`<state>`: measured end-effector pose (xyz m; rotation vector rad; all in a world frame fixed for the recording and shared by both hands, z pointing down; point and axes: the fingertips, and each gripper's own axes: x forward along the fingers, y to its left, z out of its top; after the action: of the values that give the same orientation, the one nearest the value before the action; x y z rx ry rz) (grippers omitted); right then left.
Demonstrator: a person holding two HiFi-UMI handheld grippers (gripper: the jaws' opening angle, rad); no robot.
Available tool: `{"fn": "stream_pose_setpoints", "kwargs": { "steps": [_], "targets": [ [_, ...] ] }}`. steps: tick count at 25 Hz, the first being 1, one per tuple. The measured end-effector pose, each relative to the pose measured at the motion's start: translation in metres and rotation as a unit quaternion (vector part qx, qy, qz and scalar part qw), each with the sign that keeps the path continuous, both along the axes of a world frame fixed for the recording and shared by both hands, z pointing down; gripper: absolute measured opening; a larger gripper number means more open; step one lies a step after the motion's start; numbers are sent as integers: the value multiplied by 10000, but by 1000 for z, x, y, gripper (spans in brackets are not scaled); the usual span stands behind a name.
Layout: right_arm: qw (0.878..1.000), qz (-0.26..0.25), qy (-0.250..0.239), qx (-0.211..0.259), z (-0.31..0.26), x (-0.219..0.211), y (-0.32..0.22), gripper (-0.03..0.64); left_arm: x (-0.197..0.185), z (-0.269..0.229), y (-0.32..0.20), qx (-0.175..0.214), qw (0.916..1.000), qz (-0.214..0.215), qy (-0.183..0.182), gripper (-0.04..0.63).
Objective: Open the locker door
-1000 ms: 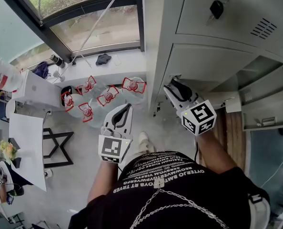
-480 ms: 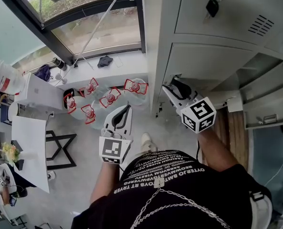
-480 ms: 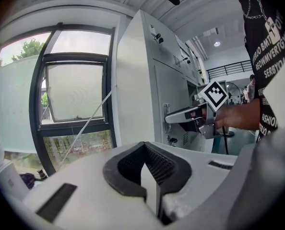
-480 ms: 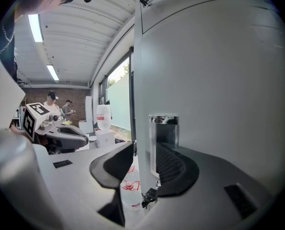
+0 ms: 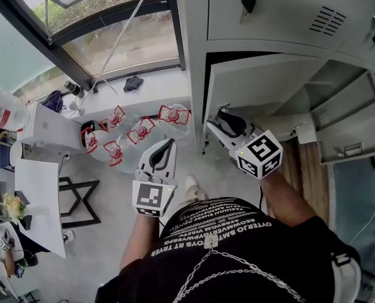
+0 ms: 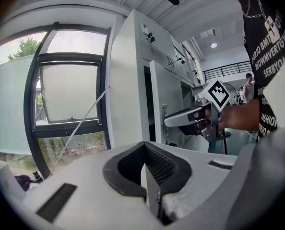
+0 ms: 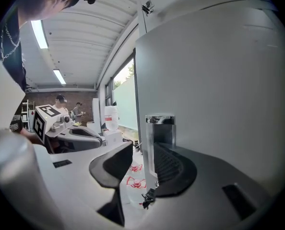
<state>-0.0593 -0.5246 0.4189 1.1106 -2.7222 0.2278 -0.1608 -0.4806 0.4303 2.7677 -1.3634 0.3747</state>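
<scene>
Locker door stands ajar, dark gap at its free edge; full swing outstanding. Right gripper at that edge, jaws just opening wider, loose around the door handle. Left gripper closed, empty, clear of door

You are wearing a black shirt whose white capital lettering is showing upside down, too warped to read; the marker cubes are carrying only square patterns.

Head view looks steeply down; both gripper views face roughly level, sharing the locker door.
</scene>
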Motion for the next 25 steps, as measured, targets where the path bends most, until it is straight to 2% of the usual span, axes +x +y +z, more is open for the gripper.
{"fn": "stream_pose_setpoints", "kwargs": {
  "steps": [11, 25],
  "targets": [
    [9994, -335, -17, -28, -1, 10, 39, 133, 30, -2, 22, 4, 9998, 209, -46, -2],
    [9987, -503, -71, -30, -1, 30, 83, 143, 68, -2, 53, 37, 9991, 412, -79, -2]
  ]
}}
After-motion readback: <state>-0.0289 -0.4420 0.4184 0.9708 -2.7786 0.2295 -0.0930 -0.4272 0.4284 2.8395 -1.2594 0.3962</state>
